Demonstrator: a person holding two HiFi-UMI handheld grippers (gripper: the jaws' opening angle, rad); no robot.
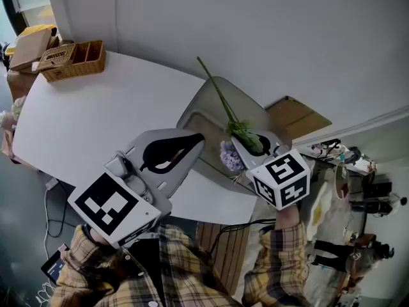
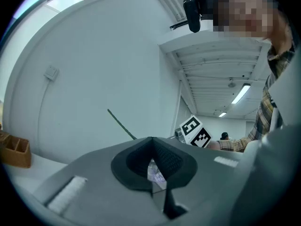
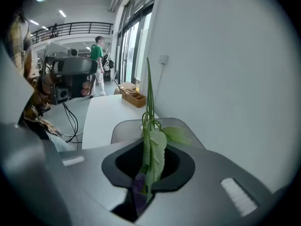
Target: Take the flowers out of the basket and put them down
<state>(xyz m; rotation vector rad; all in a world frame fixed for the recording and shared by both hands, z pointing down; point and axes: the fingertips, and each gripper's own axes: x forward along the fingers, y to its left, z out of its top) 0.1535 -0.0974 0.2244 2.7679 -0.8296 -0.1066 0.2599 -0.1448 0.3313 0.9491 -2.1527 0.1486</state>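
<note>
Our right gripper (image 1: 255, 143) pinches the purple artificial flower with a long green stem (image 3: 151, 149)
Its jaws stand nearly closed on the leafy stem right by the bloom, holding it in the air beside the white table (image 1: 83, 126), well apart from the woven wicker basket (image 1: 75, 59); our left gripper (image 2: 157, 168) has its jaws together, holding nothing

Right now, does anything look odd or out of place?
Only the flower: the right gripper clamps it near the purple bloom, its long bare stem sticking out ahead. Nothing looks spilled or damaged.
</note>
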